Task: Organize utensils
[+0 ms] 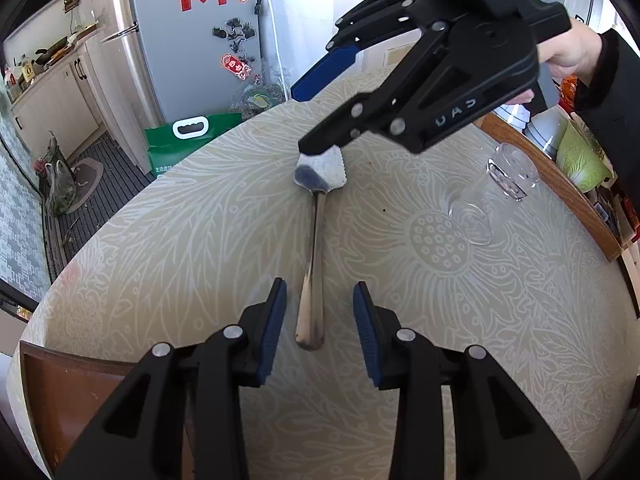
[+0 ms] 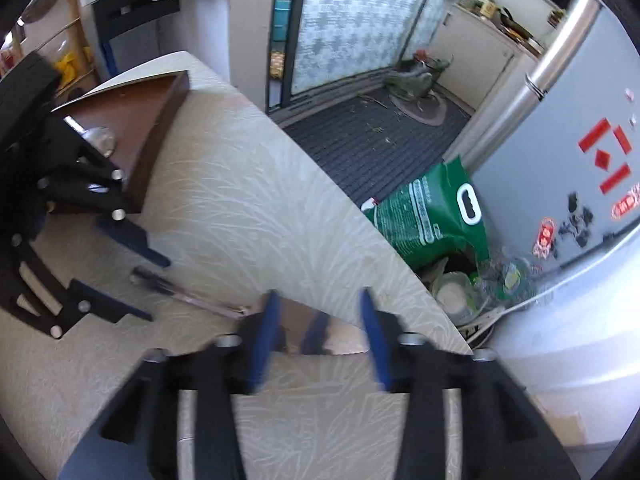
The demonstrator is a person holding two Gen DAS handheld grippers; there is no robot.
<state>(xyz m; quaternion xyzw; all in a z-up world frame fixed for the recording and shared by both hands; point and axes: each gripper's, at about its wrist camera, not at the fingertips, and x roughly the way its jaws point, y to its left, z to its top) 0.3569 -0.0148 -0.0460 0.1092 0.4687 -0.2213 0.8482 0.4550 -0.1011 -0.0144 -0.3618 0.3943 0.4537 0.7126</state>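
Observation:
A metal spatula (image 1: pixel 313 264) lies on the patterned table (image 1: pixel 180 220), handle toward me, blade at the far end. My left gripper (image 1: pixel 320 312) is open, its blue pads on either side of the handle end, just above it. My right gripper (image 1: pixel 304 120) comes in from the upper right, open, its lower finger touching the blade. In the right wrist view the right gripper (image 2: pixel 320 312) is open over the shiny blade (image 2: pixel 316 332), and the handle (image 2: pixel 180 288) runs left toward the left gripper (image 2: pixel 132 276).
A clear glass (image 1: pixel 488 196) stands upside down on the table at the right. A brown wooden tray (image 2: pixel 148 128) holding a metal utensil sits at the near left table edge. A green bag (image 1: pixel 188 140) and a fridge (image 1: pixel 192 40) stand beyond the table.

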